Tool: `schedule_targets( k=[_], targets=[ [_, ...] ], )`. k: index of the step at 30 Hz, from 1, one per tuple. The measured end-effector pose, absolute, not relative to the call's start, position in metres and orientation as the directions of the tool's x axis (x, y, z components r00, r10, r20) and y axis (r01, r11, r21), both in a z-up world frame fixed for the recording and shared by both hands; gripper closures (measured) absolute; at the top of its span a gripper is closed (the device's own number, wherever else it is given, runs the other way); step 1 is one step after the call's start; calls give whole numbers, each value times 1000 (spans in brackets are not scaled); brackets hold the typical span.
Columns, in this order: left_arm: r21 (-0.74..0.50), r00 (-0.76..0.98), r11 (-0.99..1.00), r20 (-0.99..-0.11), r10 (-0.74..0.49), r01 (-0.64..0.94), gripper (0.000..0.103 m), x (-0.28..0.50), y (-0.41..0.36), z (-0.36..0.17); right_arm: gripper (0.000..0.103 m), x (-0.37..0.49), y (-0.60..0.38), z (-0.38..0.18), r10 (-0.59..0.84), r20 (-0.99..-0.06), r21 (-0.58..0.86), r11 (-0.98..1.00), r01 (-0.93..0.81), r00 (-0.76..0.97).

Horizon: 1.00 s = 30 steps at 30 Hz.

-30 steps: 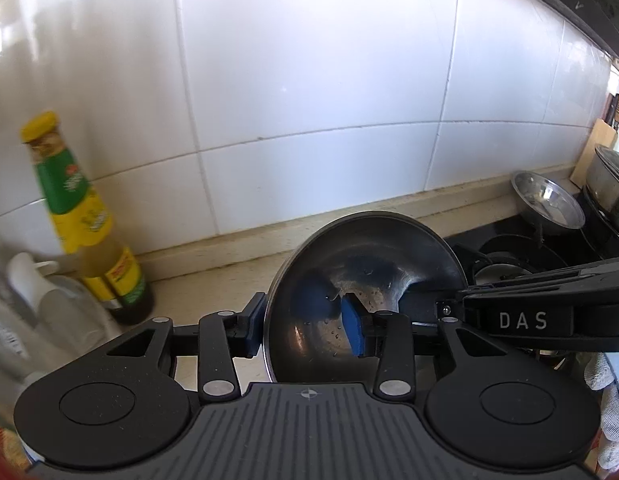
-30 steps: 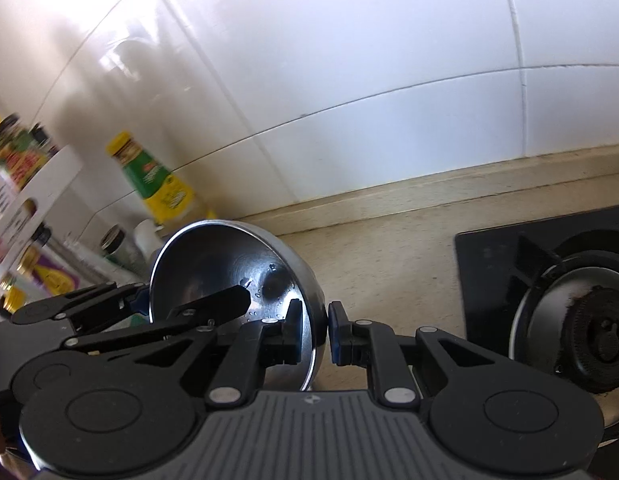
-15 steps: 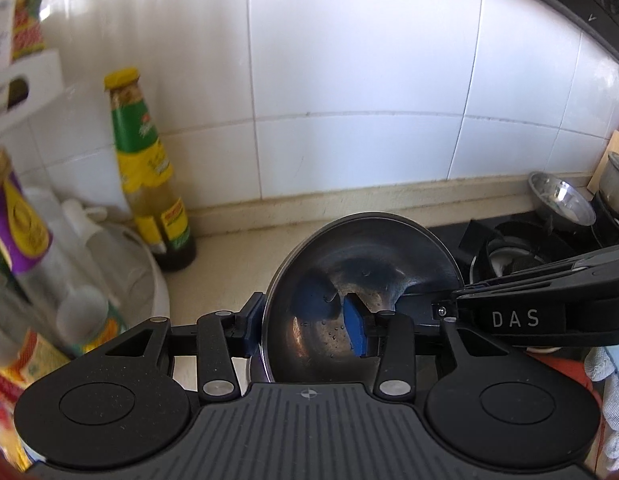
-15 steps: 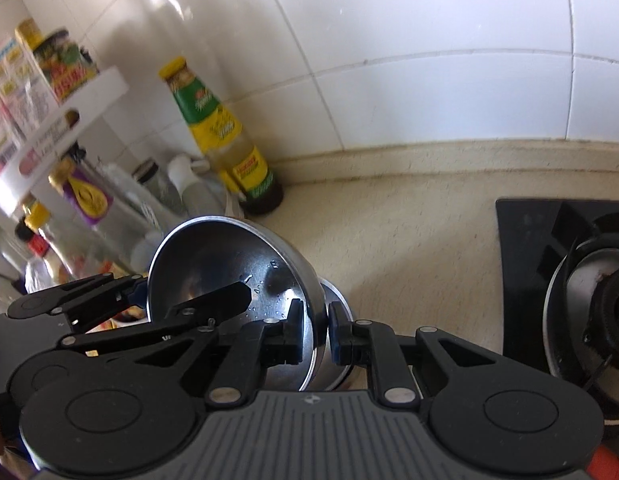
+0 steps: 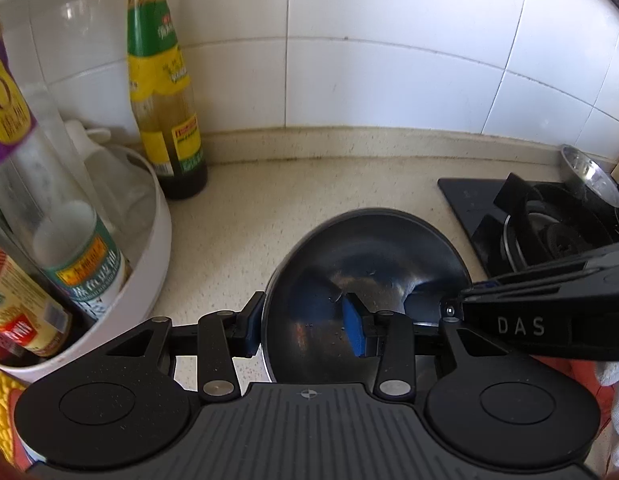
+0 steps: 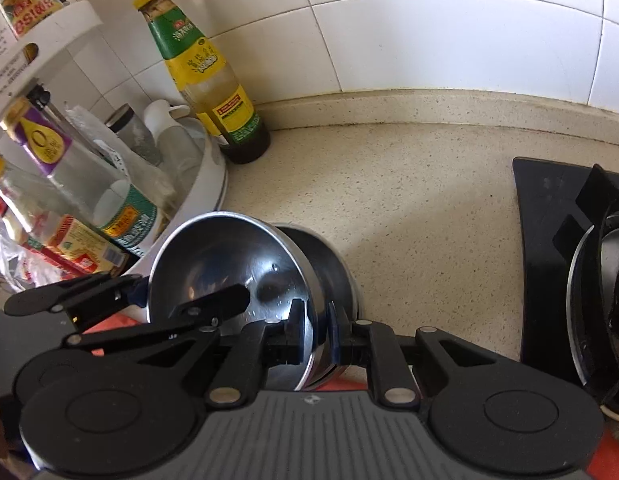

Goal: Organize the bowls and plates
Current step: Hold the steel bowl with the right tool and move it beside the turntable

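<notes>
Shiny steel bowl [image 5: 369,272] now lower, tilted

Glossy white square wall tiles [image 5: 389,48] are catching daylight at twelve o'clock. A speckled beige stone worktop [image 6: 409,200] is running below them, meeting the wall at a low raised lip. A black glass gas hob [image 6: 549,200] is sitting at three o'clock.
</notes>
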<state>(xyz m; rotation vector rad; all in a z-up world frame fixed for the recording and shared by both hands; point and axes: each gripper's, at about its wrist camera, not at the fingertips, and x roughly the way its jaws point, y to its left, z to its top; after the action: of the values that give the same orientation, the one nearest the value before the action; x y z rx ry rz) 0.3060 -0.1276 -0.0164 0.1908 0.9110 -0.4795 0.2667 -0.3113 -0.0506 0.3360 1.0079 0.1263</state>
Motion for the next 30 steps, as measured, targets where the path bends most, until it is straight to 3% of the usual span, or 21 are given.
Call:
schedule_targets(
  k=[2,5,10,16,25,30],
  targets=[
    [-29,525,880,-793,-308,473,53,307,-127,-19,77,268,-310,-49,235,-808,306,951,45,540],
    [-1,552,880,-779,-299,475,49,305,-125,-18,76,271,-310,-48,220,-802,289,957,37,555],
    [41,604,877,-740,-295,479,33,301,-120,-11,74,275,-313,-48,242,-794,316,948,38,557],
    [97,647,859,-701,-300,503,29,287,-114,-2,69,280,-313,-52,261,-795,331,943,31,548],
    [113,653,856,-699,-291,504,18,276,-90,-2,59,281,-310,-51,282,-788,351,936,24,548],
    [99,629,849,-717,-301,519,18,270,-77,-13,54,280,-308,-52,294,-784,358,934,12,547]
  ],
)
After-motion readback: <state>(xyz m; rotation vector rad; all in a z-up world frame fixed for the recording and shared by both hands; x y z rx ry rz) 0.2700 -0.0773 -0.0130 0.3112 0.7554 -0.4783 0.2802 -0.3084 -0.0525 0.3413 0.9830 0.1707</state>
